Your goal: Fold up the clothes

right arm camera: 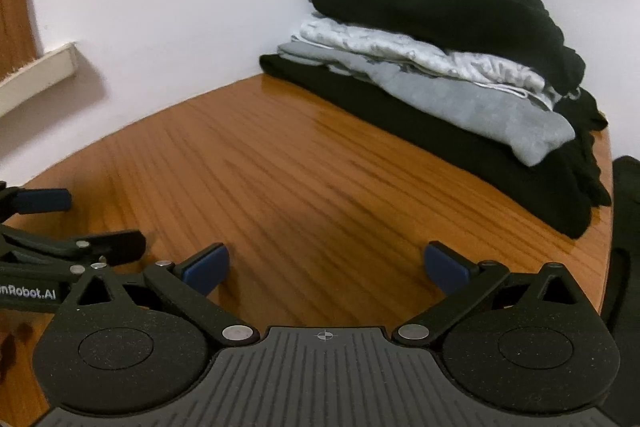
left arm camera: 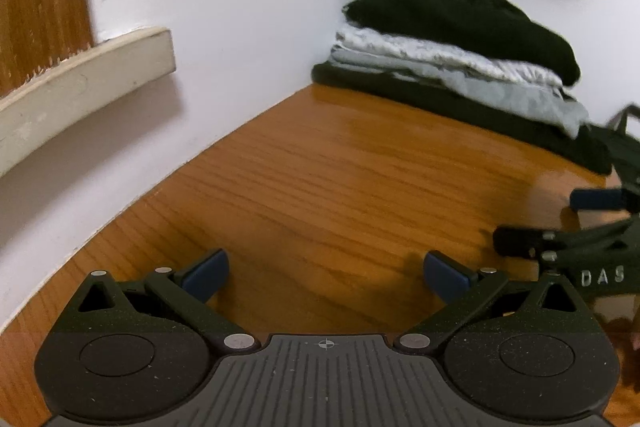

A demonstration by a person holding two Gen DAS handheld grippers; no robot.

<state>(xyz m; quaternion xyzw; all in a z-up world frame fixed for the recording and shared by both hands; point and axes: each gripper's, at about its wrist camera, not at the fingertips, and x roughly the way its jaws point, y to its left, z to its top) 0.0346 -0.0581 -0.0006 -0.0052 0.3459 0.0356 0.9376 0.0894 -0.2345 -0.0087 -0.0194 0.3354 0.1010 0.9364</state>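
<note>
A stack of folded clothes (left arm camera: 460, 67) (right arm camera: 440, 67) lies at the back right of the wooden table (left arm camera: 320, 179) (right arm camera: 280, 167), against the white wall. A black garment is on top, two grey ones are in the middle and a dark one is underneath. My left gripper (left arm camera: 326, 277) hovers low over bare wood, open and holding nothing. My right gripper (right arm camera: 326, 269) is open too, nothing between its blue pads. Each gripper shows at the edge of the other's view, side by side: the right gripper (left arm camera: 560, 223), the left gripper (right arm camera: 60, 223).
White walls (left arm camera: 240, 7) close the table on the left and back. A cream ledge (left arm camera: 80, 83) juts from the left wall beside a wooden panel. A dark object (right arm camera: 624, 247) sits past the table's right edge. More dark fabric (left arm camera: 624, 143) trails right of the stack.
</note>
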